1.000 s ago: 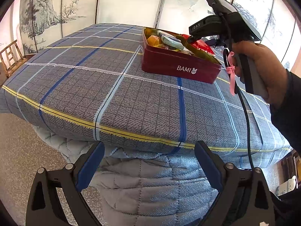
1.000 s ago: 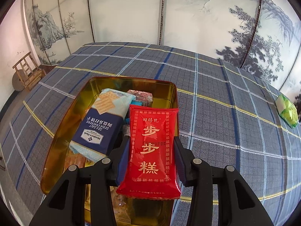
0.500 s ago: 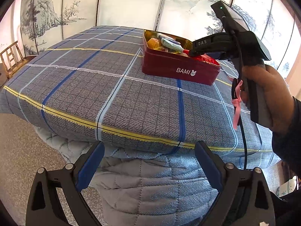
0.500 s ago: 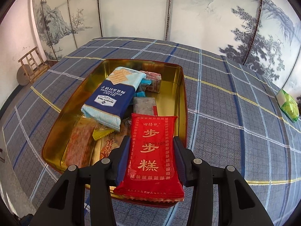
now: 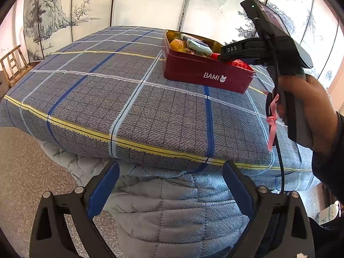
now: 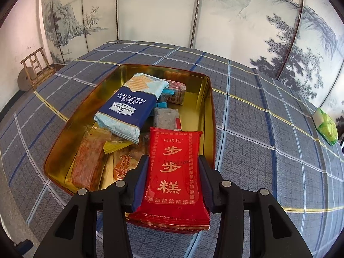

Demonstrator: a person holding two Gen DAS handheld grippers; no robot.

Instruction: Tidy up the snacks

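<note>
A red tin (image 6: 211,116) with a gold inside sits on the plaid table; in the left wrist view it (image 5: 193,73) is labelled BAMI. It holds a blue soda cracker pack (image 6: 131,105) and several small wrapped snacks. My right gripper (image 6: 173,165) is shut on a red snack packet (image 6: 174,172) with gold Chinese characters, held over the tin's near right corner. In the left wrist view the right gripper (image 5: 232,51) reaches over the tin. My left gripper (image 5: 171,185) is open and empty, below the table's near edge.
A green snack packet (image 6: 325,126) lies on the tablecloth (image 5: 129,99) at the far right. A painted folding screen (image 6: 161,10) stands behind the table. A wooden chair (image 6: 36,68) stands at the left. A quilted cover (image 5: 167,210) hangs under the tablecloth.
My right gripper has pulled back and lowered with the red packet, from the tin's middle to its near right corner. The left gripper has barely moved.
</note>
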